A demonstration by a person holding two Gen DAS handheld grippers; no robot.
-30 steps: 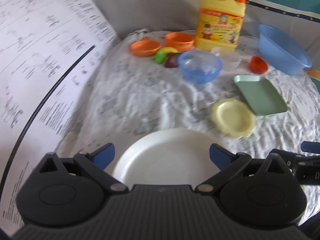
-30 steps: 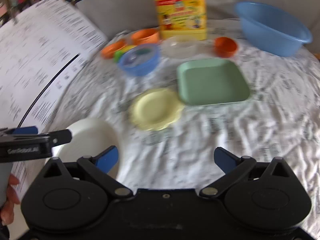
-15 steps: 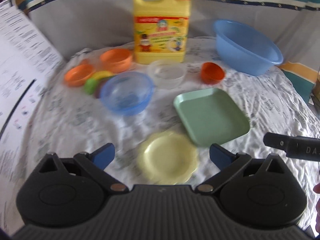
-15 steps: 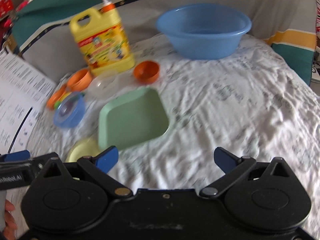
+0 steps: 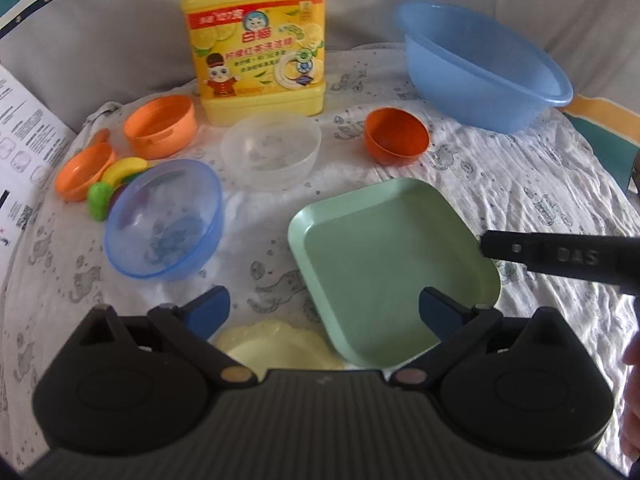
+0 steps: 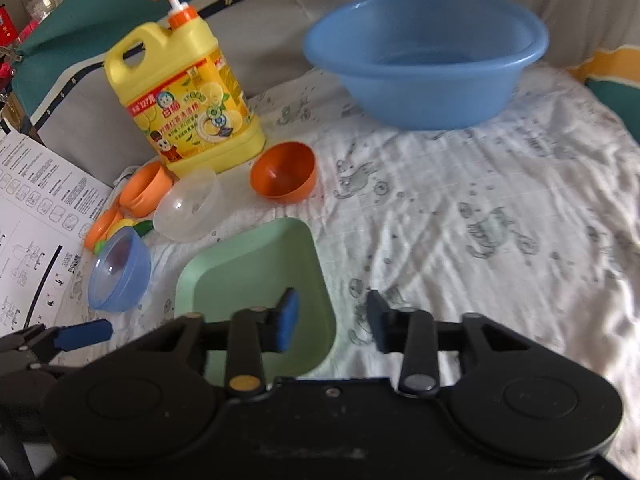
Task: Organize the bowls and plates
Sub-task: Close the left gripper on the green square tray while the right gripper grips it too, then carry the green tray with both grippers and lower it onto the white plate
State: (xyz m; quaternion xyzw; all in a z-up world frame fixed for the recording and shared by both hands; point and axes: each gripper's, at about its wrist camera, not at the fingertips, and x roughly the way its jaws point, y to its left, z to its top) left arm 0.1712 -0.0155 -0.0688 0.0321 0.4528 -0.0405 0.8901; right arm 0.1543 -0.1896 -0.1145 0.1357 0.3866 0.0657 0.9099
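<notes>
Dishes lie scattered on a printed white cloth (image 5: pixel 520 184). Through the left wrist camera we see our left gripper (image 5: pixel 324 308) with its jaws spread wide and holding nothing. The yellow scalloped plate (image 5: pixel 276 344) sits low between them, partly hidden by the gripper body. The green square plate (image 5: pixel 384 256) lies just beyond, its near corner reaching in front of the right-side jaw. The other gripper comes in from the right over that plate's far edge. Farther back stand a translucent blue bowl (image 5: pixel 164 220), a clear bowl (image 5: pixel 272 152), a dark orange bowl (image 5: pixel 396 136), two lighter orange dishes, a large blue basin (image 5: pixel 484 68) and a yellow detergent jug (image 5: pixel 256 40).

Through the right wrist camera we see our right gripper (image 6: pixel 332 320) with its jaws partly closed, gripping nothing. The green square plate's (image 6: pixel 248 280) right rim lies between them: the left-side jaw hangs over the plate's interior, the right-side jaw over bare cloth. We cannot tell whether either touches the plate.
</notes>
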